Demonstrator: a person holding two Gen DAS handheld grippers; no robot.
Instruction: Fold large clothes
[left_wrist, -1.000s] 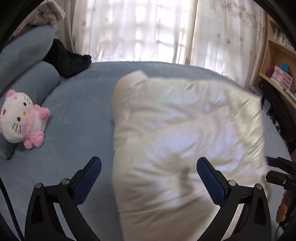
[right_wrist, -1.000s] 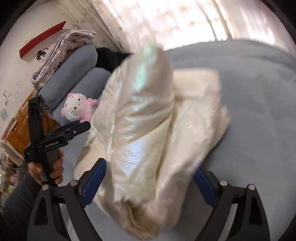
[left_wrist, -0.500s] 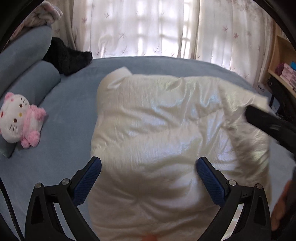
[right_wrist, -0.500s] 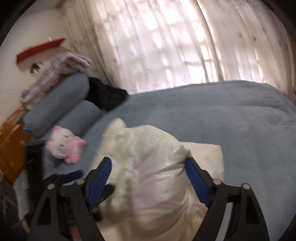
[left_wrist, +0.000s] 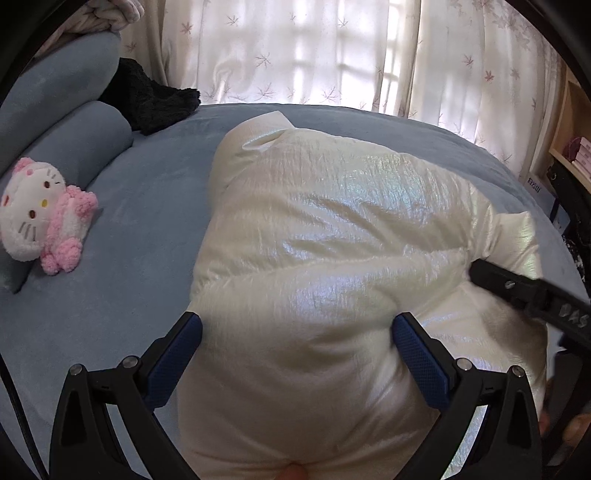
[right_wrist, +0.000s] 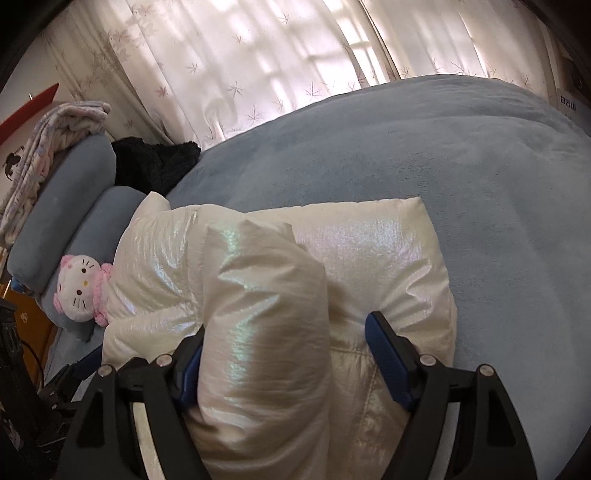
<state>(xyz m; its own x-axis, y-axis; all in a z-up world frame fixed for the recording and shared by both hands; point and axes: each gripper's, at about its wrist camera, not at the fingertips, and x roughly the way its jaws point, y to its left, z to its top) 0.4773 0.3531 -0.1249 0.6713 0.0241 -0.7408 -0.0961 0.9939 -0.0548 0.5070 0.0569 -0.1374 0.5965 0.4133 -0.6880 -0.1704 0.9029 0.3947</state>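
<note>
Blue bed (left_wrist: 140, 206): one jacket (left_wrist: 332, 258), one plush (left_wrist: 40, 218).

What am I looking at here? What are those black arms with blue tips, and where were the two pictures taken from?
There is no robot here. A person holds a two-finger gripper in each hand, and each has a camera looking out along its fingers. One picture is from the left gripper, the other from the right gripper.

On the blue bed lies a puffy, shiny cream jacket, which is being folded. A plush toy and a black garment sit near the pillows.

The right gripper's jaws have just been closing, and a fold of the jacket is between them but not yet pinched. The left gripper's jaws straddle the jacket, and I cannot tell whether they grip it.
</note>
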